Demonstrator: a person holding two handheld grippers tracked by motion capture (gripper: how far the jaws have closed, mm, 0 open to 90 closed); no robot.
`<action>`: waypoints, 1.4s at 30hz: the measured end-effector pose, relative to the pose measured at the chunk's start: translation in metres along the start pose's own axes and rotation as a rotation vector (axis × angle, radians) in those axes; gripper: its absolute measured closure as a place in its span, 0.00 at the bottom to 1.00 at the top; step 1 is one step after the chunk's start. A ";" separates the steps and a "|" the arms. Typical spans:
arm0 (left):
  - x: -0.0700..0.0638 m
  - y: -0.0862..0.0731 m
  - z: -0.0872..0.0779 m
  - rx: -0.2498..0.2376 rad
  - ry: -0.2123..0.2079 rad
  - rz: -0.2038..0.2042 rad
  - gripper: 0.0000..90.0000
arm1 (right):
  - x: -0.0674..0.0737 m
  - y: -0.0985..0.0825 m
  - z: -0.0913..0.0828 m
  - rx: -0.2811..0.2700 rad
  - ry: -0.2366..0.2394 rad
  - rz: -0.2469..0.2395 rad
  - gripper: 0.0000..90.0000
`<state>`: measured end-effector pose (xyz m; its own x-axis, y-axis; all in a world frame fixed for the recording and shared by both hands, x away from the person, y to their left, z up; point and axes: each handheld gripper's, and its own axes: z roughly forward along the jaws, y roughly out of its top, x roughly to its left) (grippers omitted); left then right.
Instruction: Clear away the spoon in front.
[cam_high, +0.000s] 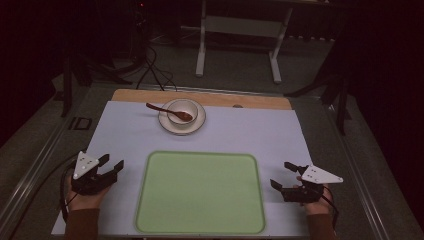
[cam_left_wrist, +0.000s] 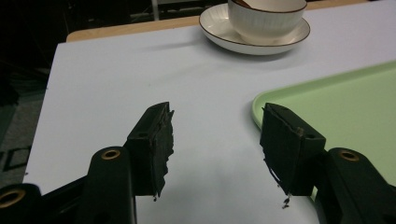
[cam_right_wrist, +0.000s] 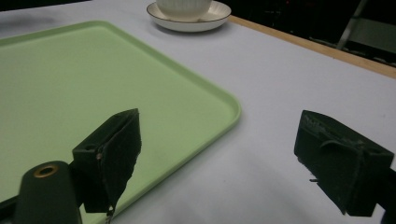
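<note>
Tray (cam_high: 200, 192), pale green with rounded corners, sits flat on the white mat (cam_high: 130, 135) right in the middle of the near side, with nothing lying on it. The left gripper (cam_high: 111, 165) rests just off its left edge, held in a hand at the bottom left of the high view, jaws spread wide with only bare mat between them; in the left gripper view the tray's corner (cam_left_wrist: 327, 98) shows past the right-hand jaw, which overlaps the rim in that view, though I can't tell if it's touching. The right gripper (cam_high: 282, 175) sits just off the tray's right edge, jaws also spread wide and holding nothing; in the right gripper view the tray's rim (cam_right_wrist: 224, 121) runs between the two jaws. Farther back, well apart from the tray, a white bowl (cam_high: 182, 109) stands on a saucer (cam_high: 199, 124), and a brown wooden spoon (cam_high: 167, 112) lies with its head in the bowl and its handle sticking out to the left. Behind the mat you can see a strip of wooden tabletop (cam_high: 250, 100).
</note>
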<state>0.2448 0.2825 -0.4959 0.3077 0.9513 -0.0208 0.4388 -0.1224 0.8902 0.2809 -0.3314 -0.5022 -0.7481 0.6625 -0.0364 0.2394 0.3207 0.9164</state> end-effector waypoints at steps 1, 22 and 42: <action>0.001 0.000 0.000 -0.002 0.000 -0.010 0.48 | 0.000 0.000 0.000 0.000 -0.001 0.000 0.16; 0.008 0.012 -0.003 -0.041 -0.029 -0.081 0.49 | 0.000 0.000 -0.001 -0.009 -0.019 0.002 0.16; 0.008 0.065 0.014 -0.066 -0.067 -0.043 0.47 | -0.001 0.000 -0.001 -0.008 -0.012 0.012 0.16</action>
<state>0.2874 0.2780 -0.4442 0.3461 0.9340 -0.0881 0.3972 -0.0609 0.9157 0.2807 -0.3330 -0.5015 -0.7378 0.6744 -0.0301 0.2431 0.3070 0.9201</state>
